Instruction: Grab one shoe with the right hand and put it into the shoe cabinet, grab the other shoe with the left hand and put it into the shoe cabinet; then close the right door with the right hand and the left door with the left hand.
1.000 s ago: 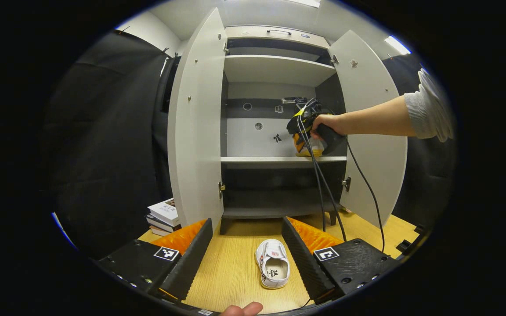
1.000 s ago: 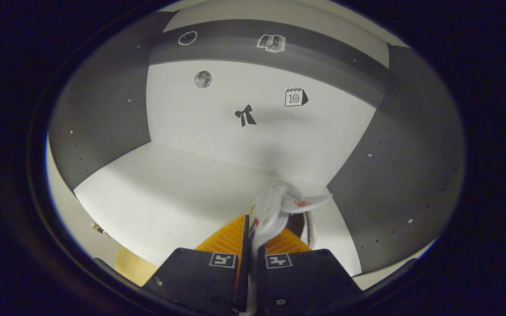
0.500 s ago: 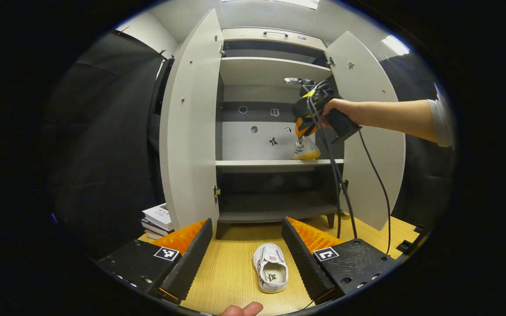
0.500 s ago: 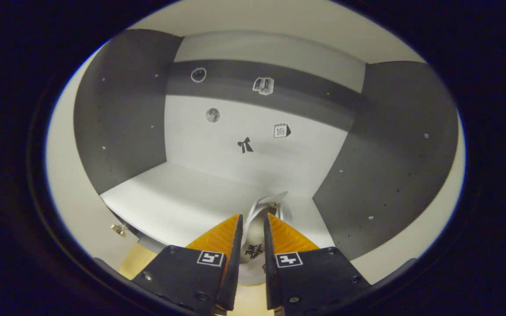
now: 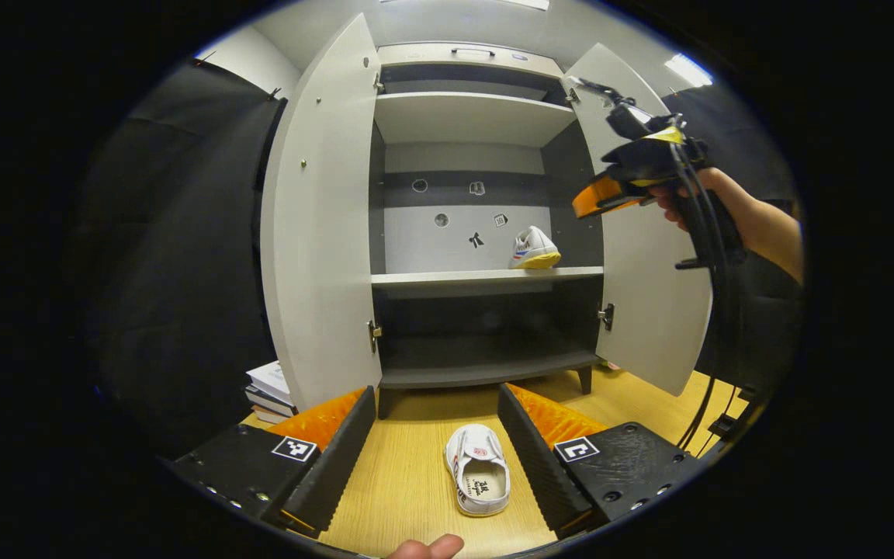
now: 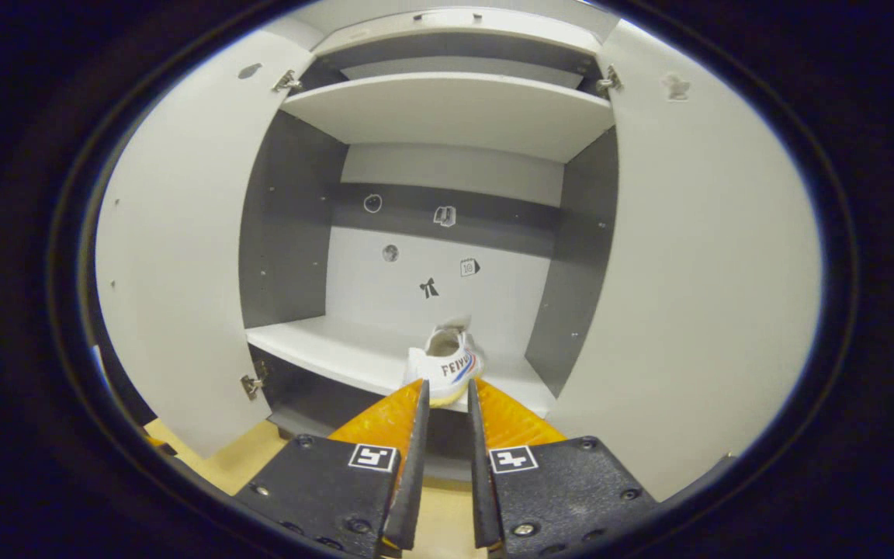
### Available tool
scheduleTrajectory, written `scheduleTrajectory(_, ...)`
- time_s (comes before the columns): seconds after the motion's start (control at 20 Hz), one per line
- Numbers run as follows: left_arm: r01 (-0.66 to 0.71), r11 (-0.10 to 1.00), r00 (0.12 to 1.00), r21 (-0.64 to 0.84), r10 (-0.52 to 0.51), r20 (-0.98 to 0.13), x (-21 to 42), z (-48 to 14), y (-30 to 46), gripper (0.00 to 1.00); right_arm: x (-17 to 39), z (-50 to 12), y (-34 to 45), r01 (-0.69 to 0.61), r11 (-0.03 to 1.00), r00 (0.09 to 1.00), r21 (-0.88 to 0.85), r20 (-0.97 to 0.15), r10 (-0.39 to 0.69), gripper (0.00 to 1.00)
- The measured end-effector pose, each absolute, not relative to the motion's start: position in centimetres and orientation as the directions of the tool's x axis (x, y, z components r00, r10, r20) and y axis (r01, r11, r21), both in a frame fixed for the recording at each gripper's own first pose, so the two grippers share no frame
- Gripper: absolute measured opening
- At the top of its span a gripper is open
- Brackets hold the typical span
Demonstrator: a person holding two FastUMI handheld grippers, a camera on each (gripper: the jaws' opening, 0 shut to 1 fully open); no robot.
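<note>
Right gripper view: my right gripper point(image 6: 444, 388), jaws narrowly apart and empty, has backed off the shelved shoe point(image 6: 445, 366); floor shoe point(image 5: 479, 480) next.

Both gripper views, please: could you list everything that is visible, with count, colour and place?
Shoe cabinet: one, white and grey, on the wooden floor.
Doors: two, white, both open.
Shoe on the shelf: one, white, middle shelf, right end.
Shoe on the floor: one, white, before the cabinet.
Books: a stack, left of the cabinet.
Left tool: open, flanking the floor shoe.
Right tool: slightly open, empty.
Hand: holding the right tool.
</note>
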State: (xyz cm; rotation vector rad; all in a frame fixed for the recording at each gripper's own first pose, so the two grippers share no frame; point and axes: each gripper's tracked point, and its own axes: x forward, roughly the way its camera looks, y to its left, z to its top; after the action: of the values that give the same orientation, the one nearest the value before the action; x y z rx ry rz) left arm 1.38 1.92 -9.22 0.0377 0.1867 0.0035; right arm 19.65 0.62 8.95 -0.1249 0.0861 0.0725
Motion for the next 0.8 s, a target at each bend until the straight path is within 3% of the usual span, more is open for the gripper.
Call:
scheduleTrajectory(0.25,0.007,0.999,0.975,0.052,0.005,-0.222,1.1,-10.9,1.1,0.96,13.0,3.6,0.6,-0.065,0.989,0.998,-0.133,0.011,0.067,0.36)
scheduleTrajectory(0.3,0.014,0.998,0.972,0.057,0.0,-0.235,1.0,-11.4,0.8,0.96,11.5,2.6,0.9,-0.062,0.989,0.997,-0.138,0.03,0.067,0.42)
scheduleTrajectory(0.4,0.035,0.998,0.965,0.045,-0.022,-0.26,1.0,-12.5,-0.1,0.96,8.4,0.5,1.2,-0.049,0.991,0.997,-0.124,0.056,0.056,0.42)
scheduleTrajectory(0.6,0.047,0.999,0.956,-0.01,-0.048,-0.289,1.2,-14.9,-1.0,0.96,3.5,-2.4,1.9,-0.062,0.997,0.996,-0.054,0.059,0.065,0.53)
scheduleTrajectory(0.65,0.045,0.999,0.951,-0.005,-0.045,-0.305,1.3,-15.8,-1.0,0.96,2.8,-3.2,1.6,-0.054,0.997,0.997,-0.053,0.051,0.057,0.61)
scheduleTrajectory(0.7,0.042,0.999,0.944,0.003,-0.039,-0.329,1.4,-16.8,-0.8,0.96,2.4,-3.7,1.3,-0.049,0.997,0.998,-0.056,0.043,0.051,0.59)
scheduleTrajectory(0.8,0.052,0.998,0.927,0.023,-0.039,-0.373,1.6,-19.0,-0.6,0.96,1.7,-5.2,0.7,-0.042,0.997,0.999,-0.066,0.013,0.043,0.67)
